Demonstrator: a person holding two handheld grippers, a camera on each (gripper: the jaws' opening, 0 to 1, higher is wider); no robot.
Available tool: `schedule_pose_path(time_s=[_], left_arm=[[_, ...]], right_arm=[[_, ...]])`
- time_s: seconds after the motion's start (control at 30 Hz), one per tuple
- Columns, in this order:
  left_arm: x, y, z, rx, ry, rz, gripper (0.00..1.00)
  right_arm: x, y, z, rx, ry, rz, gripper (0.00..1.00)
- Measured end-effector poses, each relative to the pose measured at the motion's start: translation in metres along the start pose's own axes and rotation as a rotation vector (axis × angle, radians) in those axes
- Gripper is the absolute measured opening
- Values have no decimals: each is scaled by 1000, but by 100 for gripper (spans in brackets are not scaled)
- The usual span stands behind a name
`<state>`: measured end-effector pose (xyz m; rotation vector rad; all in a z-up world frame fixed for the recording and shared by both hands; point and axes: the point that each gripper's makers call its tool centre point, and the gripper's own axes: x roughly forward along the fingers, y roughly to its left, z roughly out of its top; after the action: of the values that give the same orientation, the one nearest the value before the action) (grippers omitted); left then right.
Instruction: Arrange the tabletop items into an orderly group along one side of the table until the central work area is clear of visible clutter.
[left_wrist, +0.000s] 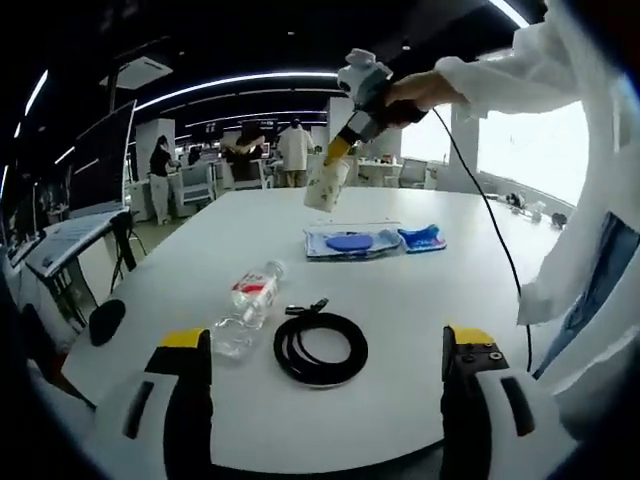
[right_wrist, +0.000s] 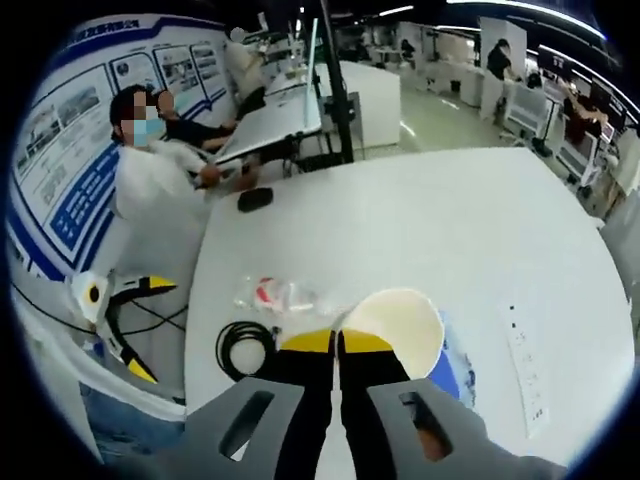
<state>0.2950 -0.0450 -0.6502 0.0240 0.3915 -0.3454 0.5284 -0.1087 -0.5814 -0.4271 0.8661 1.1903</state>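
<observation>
Hanging at the upper middle of the left gripper view, the right tongs (left_wrist: 338, 150) pinch the rim of a cream paper cup (left_wrist: 327, 183) above the white round surface (left_wrist: 400, 300), jaws pressed together on the rim in the right gripper view. The left tongs (left_wrist: 325, 350) stand wide apart at the bottom of the frame, holding nothing. Between them lie a clear plastic bottle with a red label (left_wrist: 247, 305), a coiled black cable (left_wrist: 320, 348), and farther up a flat blue-and-white packet (left_wrist: 352, 242).

text: we read none | bottle (left_wrist: 247, 303) red label: too blurred | wall posters (right_wrist: 75, 160) at 9 o'clock: too small
</observation>
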Motion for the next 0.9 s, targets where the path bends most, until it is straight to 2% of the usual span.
schedule_pose_path(time_s=[0.2, 0.33, 0.5, 0.67, 0.9], left_arm=[[0, -3, -6, 29, 25, -10, 90], [-2, 4, 6, 69, -39, 33, 97], [-1, 3, -1, 83, 2, 28, 92], [-3, 4, 2, 119, -11, 36, 90], [-2, 7, -1, 130, 3, 44, 87]], right_arm=[[28, -11, 11, -29, 48, -9, 0], [44, -21, 9, -69, 97, -36, 0], [58, -39, 9, -89, 119, -84, 0], [72, -53, 12, -87, 126, -111, 0], [94, -61, 2, -117, 176, -136, 0]])
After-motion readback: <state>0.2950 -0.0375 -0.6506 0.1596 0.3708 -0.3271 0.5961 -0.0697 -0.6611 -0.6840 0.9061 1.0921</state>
